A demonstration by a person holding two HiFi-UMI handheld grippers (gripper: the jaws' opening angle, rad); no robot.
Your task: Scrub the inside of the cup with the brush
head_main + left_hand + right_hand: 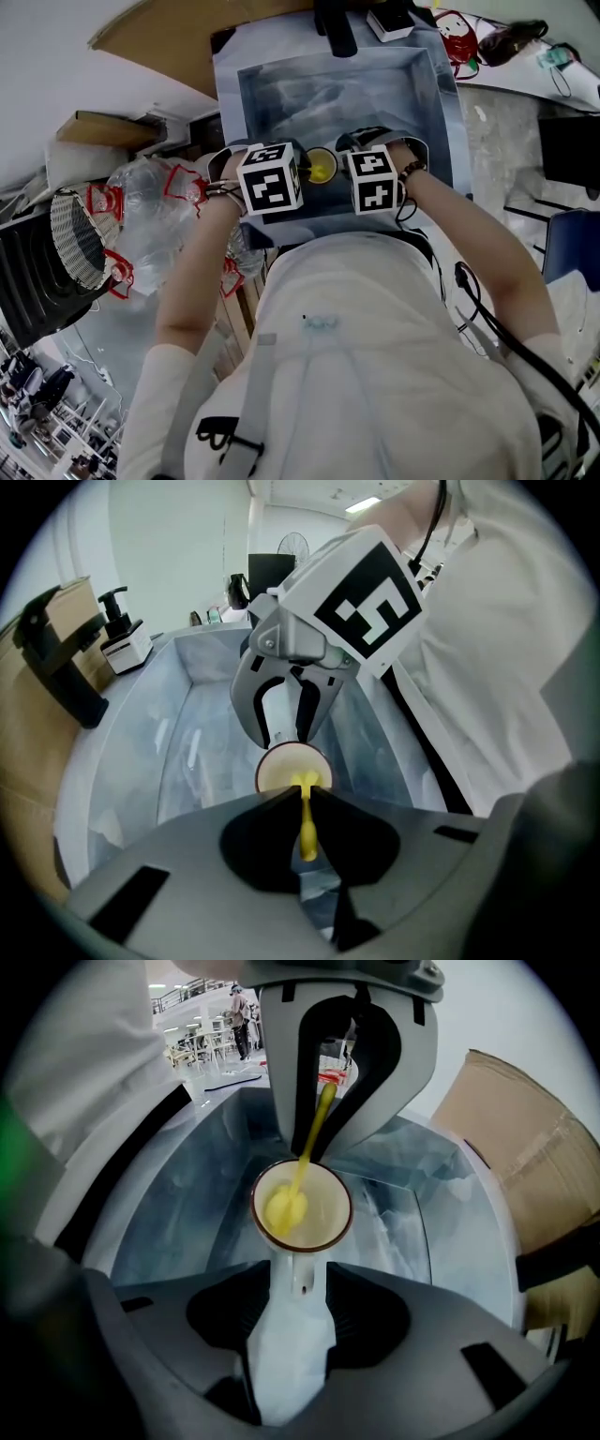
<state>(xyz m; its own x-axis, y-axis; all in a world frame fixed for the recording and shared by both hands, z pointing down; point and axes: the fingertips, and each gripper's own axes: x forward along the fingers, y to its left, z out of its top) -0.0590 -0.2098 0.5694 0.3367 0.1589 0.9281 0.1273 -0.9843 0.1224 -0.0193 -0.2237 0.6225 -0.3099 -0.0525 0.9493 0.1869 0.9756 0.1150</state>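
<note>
**Q:** Surface and room, please?

**A:** On my screens I see one basin [281, 89], lined with bluish film. One black tap [335, 23] stands at its far rim, and one cardboard box [511, 1138] is beside that. One woven basket [75, 239] is at the person's left. Behind the person I see a bright open hall with ceiling lights.

**Q:** And the count of working items?

**A:** I count two grippers, one cup [323, 1213] and one brush [284, 1206].
- **Left gripper** [303, 794]: the jaws are almost together, pinching the thin yellow brush handle.
- **Right gripper** [300, 1274]: the jaws are partly apart, with the pads against both sides of the cup's white handle.

**Q:** Where is the cup?

**A:** It is over the basin, between the two grippers. It has a brown rim and a cream inside, and its mouth faces both gripper cameras. The brush head sits inside it, low against the inner wall
</note>
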